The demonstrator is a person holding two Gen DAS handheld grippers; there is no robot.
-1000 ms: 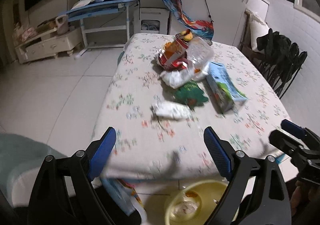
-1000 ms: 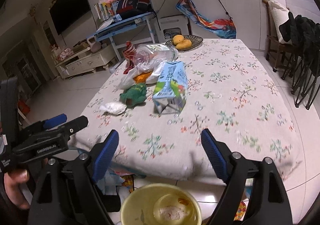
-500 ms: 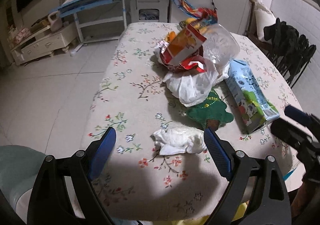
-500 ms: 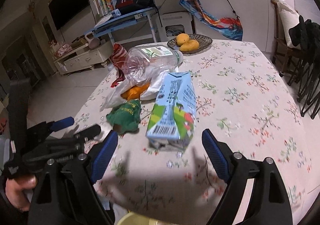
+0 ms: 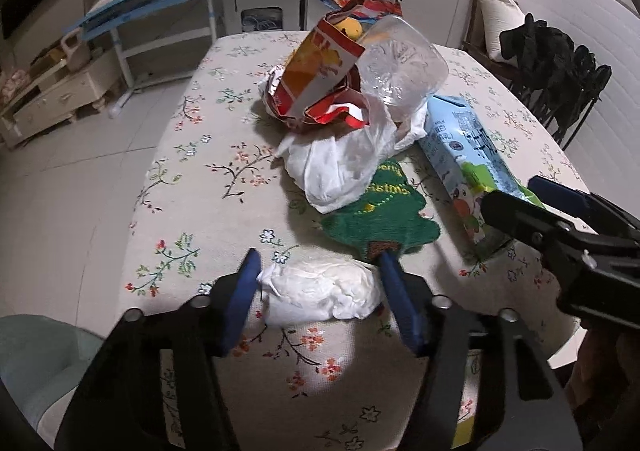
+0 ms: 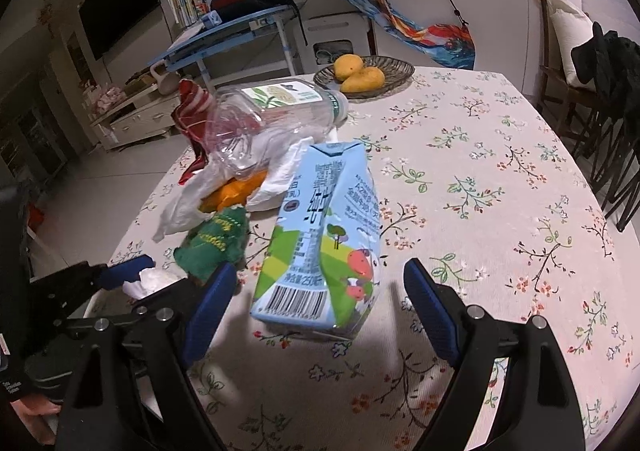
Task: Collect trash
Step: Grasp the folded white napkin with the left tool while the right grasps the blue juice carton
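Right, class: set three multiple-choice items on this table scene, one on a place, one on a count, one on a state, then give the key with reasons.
1. The crumpled white tissue lies:
A between the left gripper pads
B in the basket
C on the carton

2. Mangoes in the woven basket:
A one
B two
C four

3. The milk carton is:
A upright
B lying on its side
C lifted

Key: A, blue pads flank the tissue, closing; B, two yellow fruits show; B, it rests lengthwise on the floral tablecloth before the open right gripper.
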